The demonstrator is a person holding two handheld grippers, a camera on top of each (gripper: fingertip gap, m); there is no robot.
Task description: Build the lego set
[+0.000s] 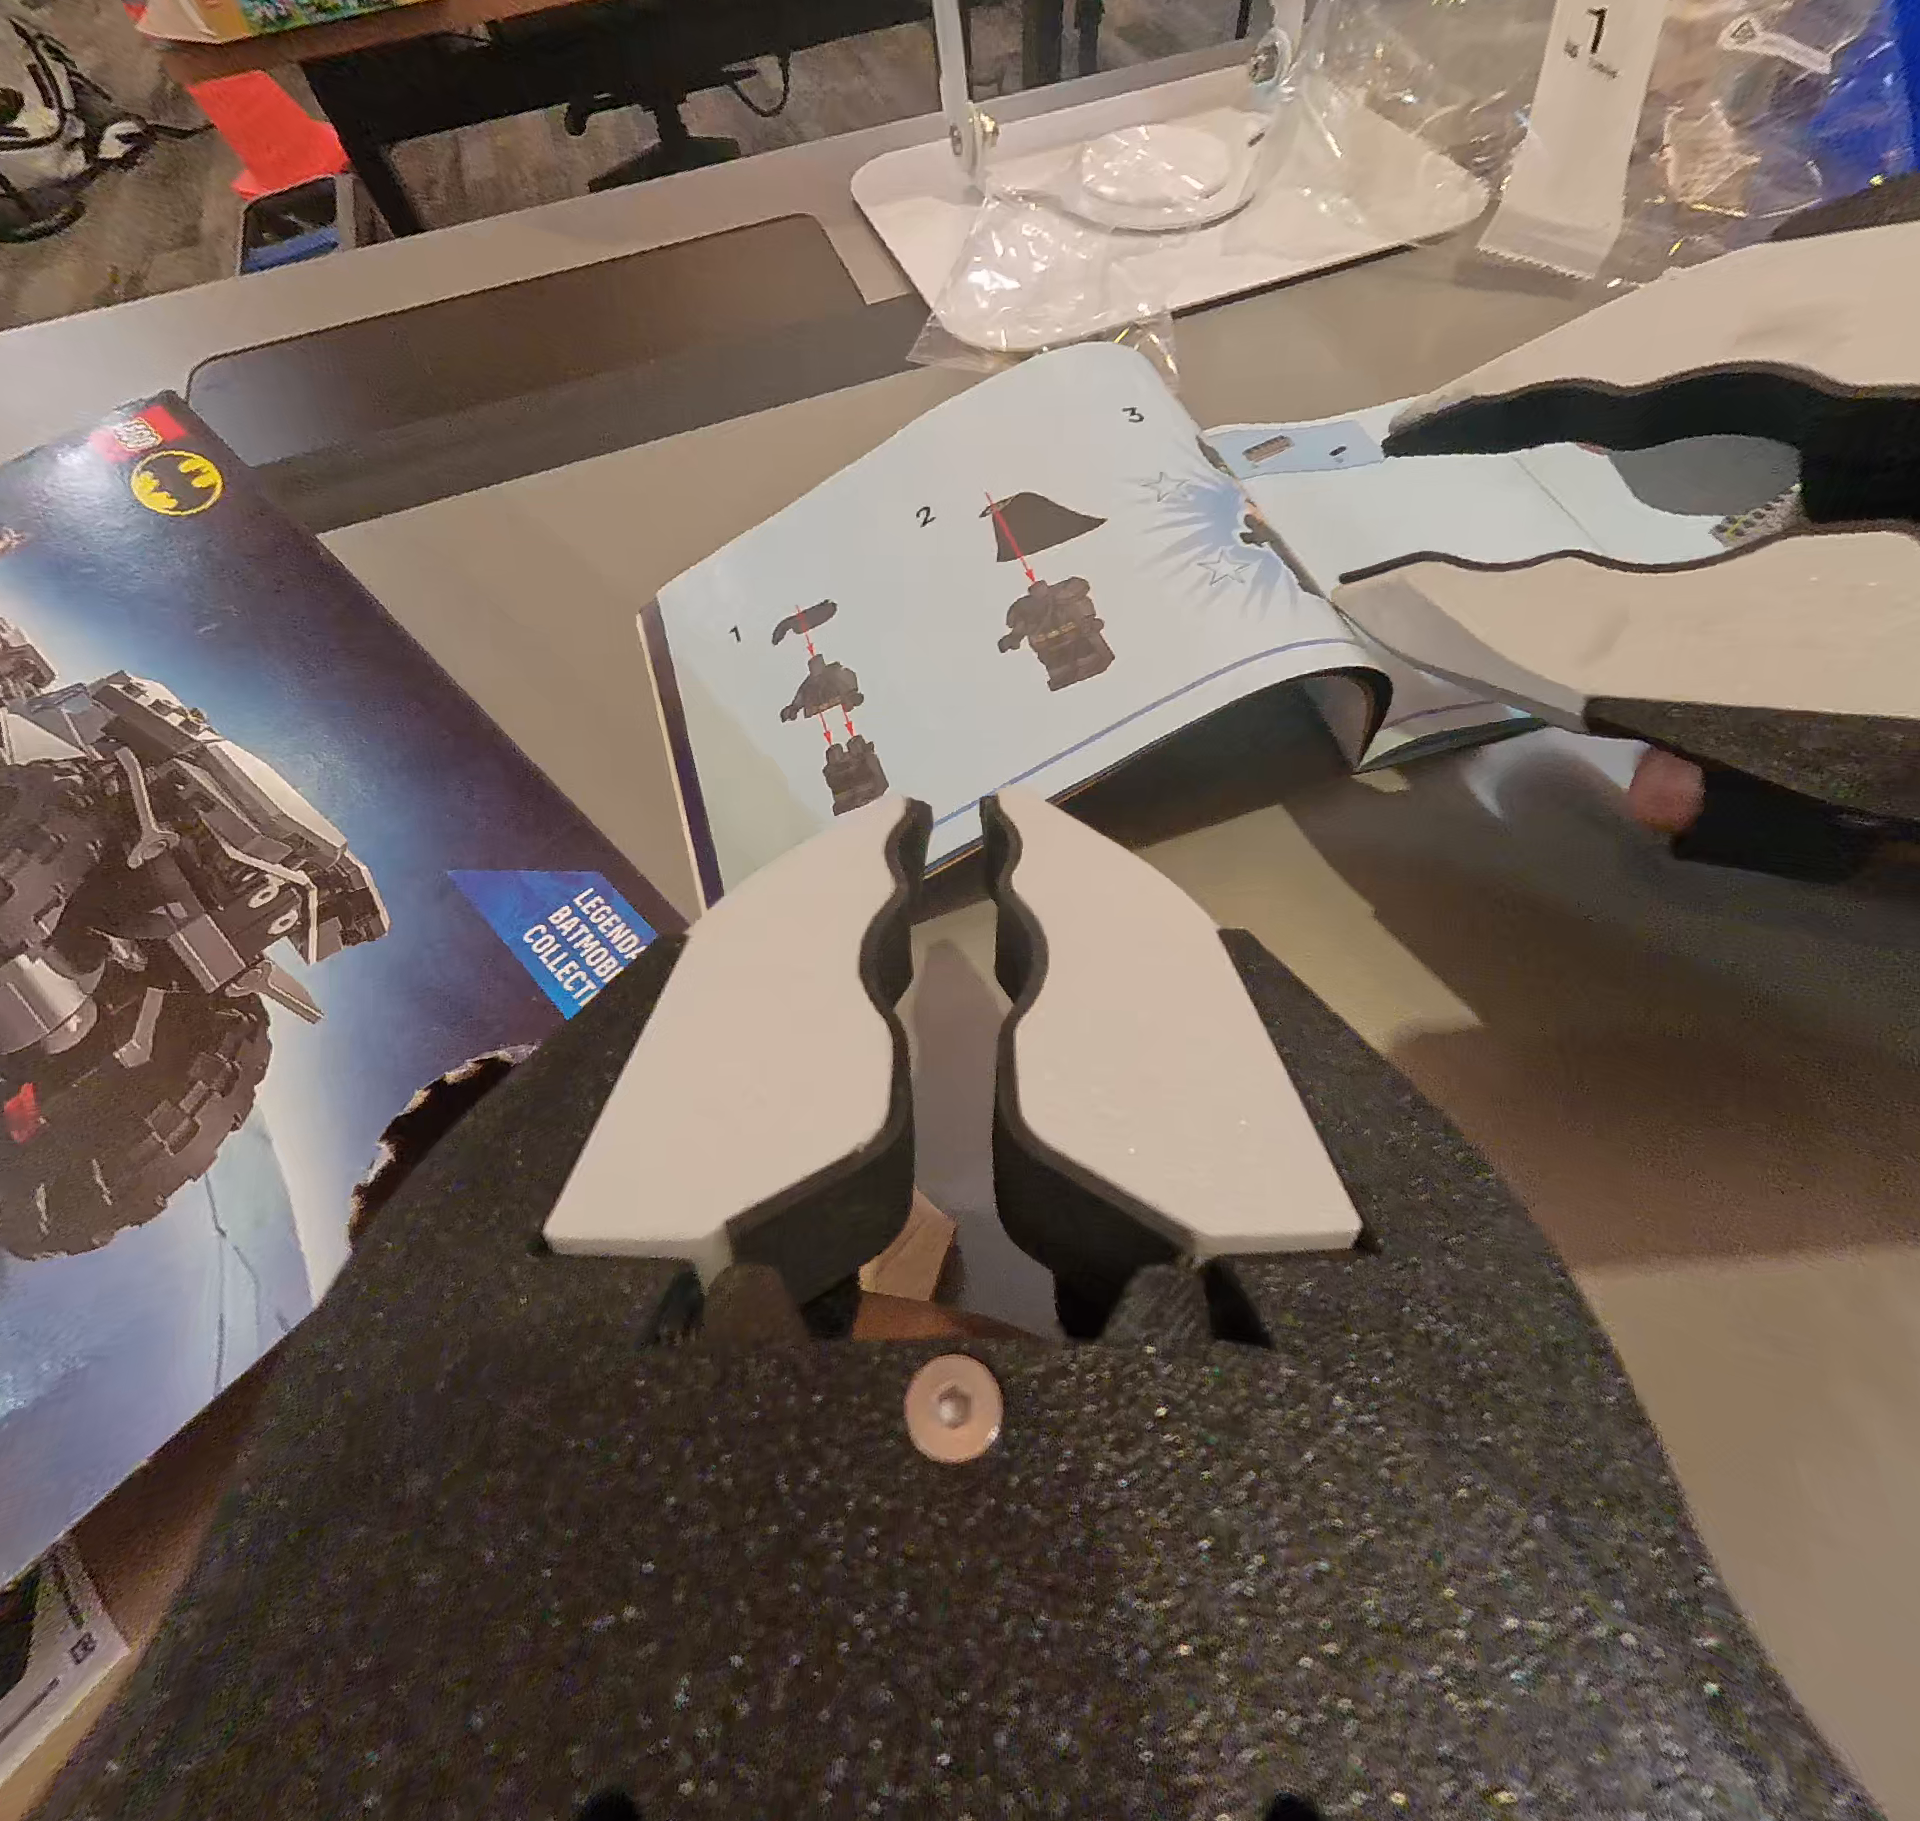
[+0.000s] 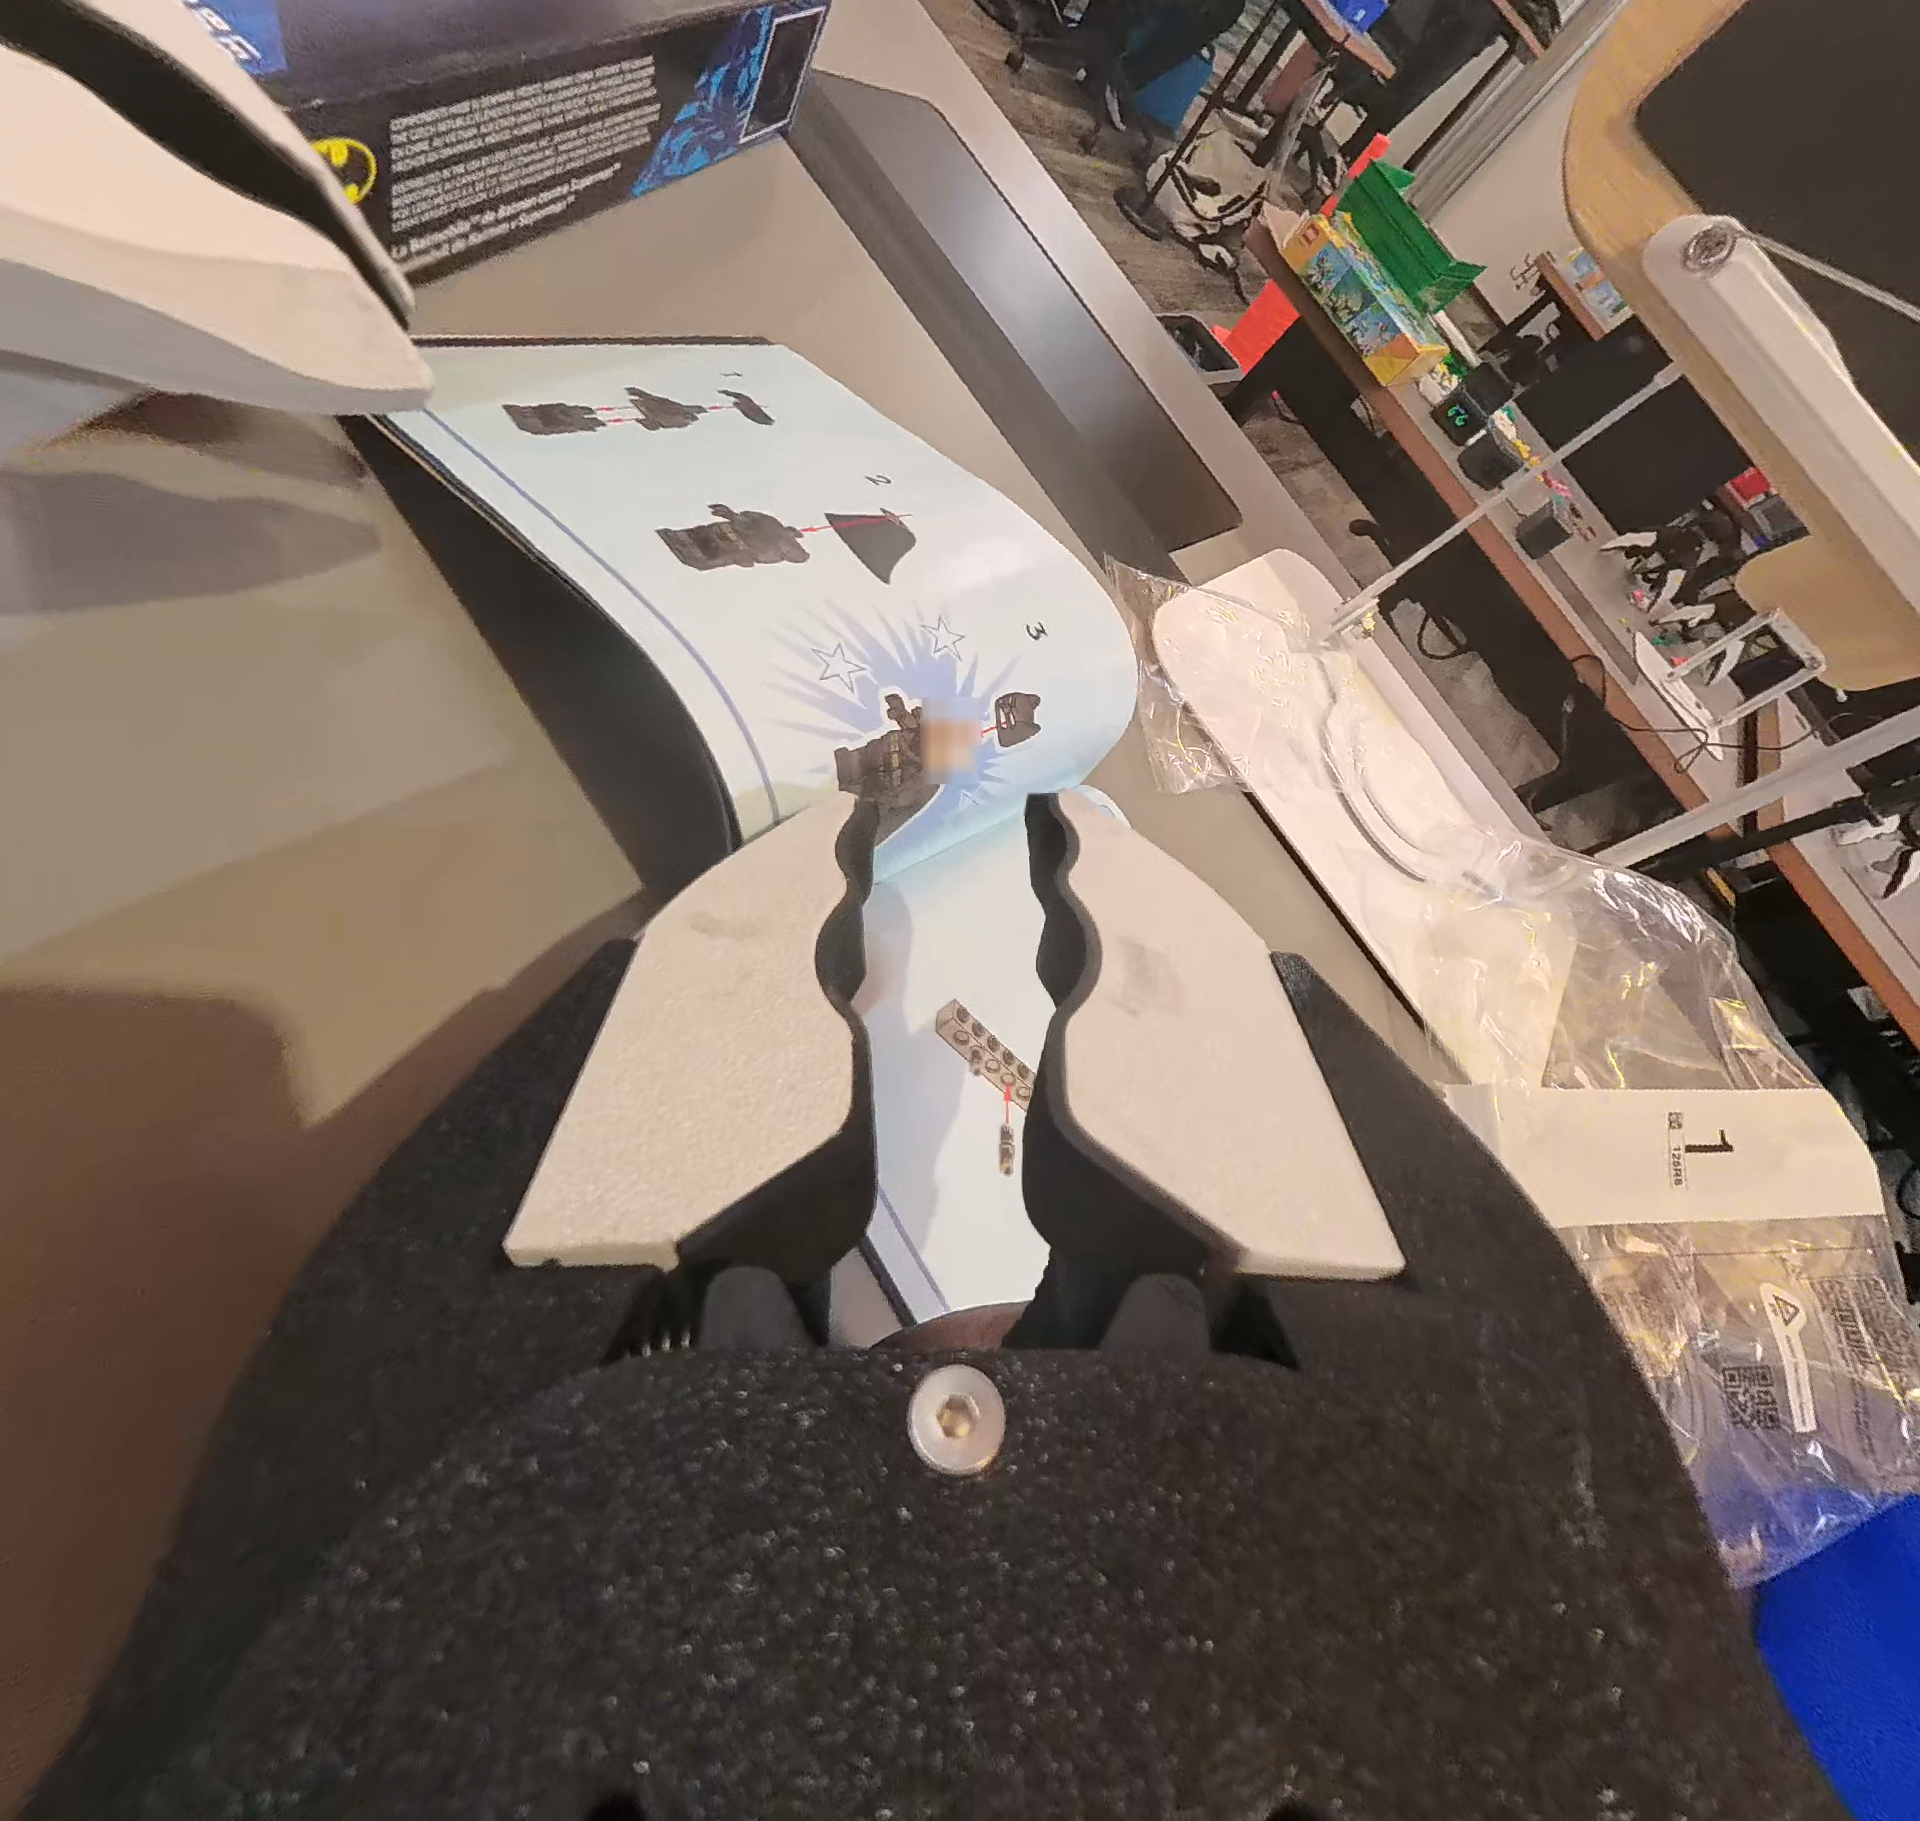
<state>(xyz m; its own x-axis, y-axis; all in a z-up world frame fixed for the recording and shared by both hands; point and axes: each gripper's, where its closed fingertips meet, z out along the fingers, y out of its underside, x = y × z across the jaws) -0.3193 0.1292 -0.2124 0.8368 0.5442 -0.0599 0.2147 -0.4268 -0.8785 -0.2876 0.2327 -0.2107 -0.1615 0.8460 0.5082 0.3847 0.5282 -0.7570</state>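
Note:
An open instruction booklet (image 1: 935, 576) with pale blue pages lies on the beige table (image 1: 499, 545); its left page arches up. My left gripper (image 1: 956, 821) hovers at the booklet's near edge with a narrow gap between its fingertips and nothing in it. It also shows in the right wrist view (image 2: 400, 337) at the top left. My right gripper (image 2: 945, 810) is open over the booklet (image 2: 831, 545) near its spine, and only the printed page shows between its fingers. In the left wrist view the right gripper (image 1: 1371, 514) reaches in from the right over the right-hand page.
A dark blue toy box (image 1: 208, 836) lies left of the booklet and also shows in the right wrist view (image 2: 520, 57). Behind the booklet stand a white lamp base (image 1: 1143, 182), clear plastic bags (image 1: 1403, 109) and a white numbered paper bag (image 2: 1662, 1148). Desks stand beyond. The tips of one gripper are about 11 centimeters away from the tips of the other.

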